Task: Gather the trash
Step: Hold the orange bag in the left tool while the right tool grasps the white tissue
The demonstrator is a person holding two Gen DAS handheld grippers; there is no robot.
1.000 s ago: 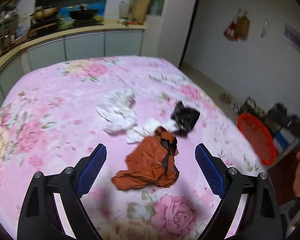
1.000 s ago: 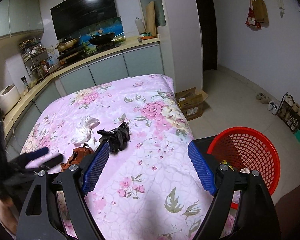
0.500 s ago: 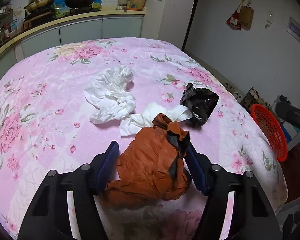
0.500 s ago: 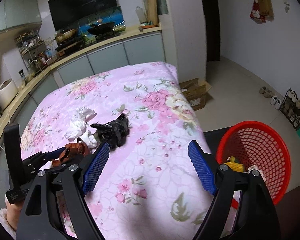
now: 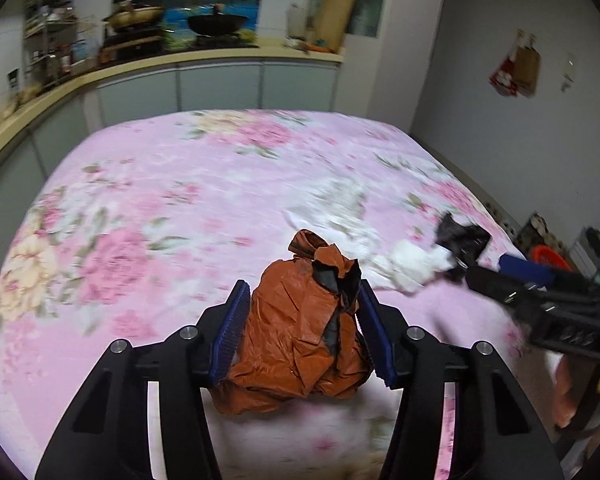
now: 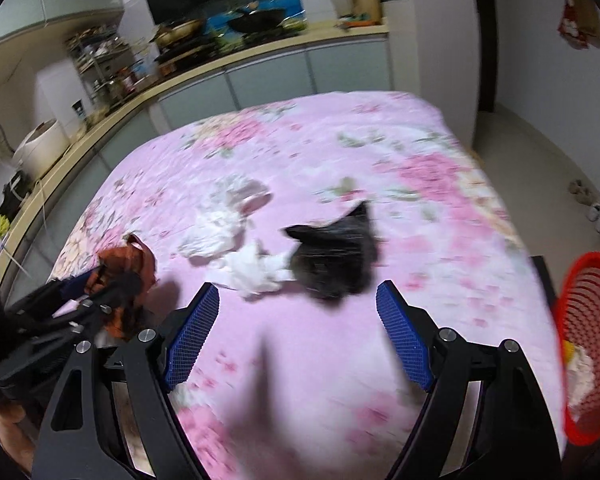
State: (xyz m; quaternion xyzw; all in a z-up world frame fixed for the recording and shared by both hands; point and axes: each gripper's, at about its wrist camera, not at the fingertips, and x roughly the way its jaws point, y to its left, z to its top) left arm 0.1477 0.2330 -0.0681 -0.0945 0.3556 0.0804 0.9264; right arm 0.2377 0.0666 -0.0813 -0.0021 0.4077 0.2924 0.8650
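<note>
Bed [image 5: 148, 184]: pink floral cover lay under both grippers.
Basket [image 6: 588, 312]: red, right of the right fingers.
Left gripper [image 5: 304, 332]: fingers had just been closing, pressed on the orange bag [image 5: 300, 336].
Right gripper [image 6: 298, 332]: fingers wide, empty; black bag [image 6: 336, 256] and tissue [image 6: 256, 270] lay just beyond them.

The left gripper [image 5: 302, 332] has just been closing its jaws on the crumpled orange bag [image 5: 300, 340], blue pads pressed to both sides. It's over a pink floral bed [image 5: 148, 208]. Off to the right there's white tissue [image 5: 412, 266] and a black bag [image 5: 462, 240], with the right gripper [image 5: 512, 276] poking in by them.
</note>
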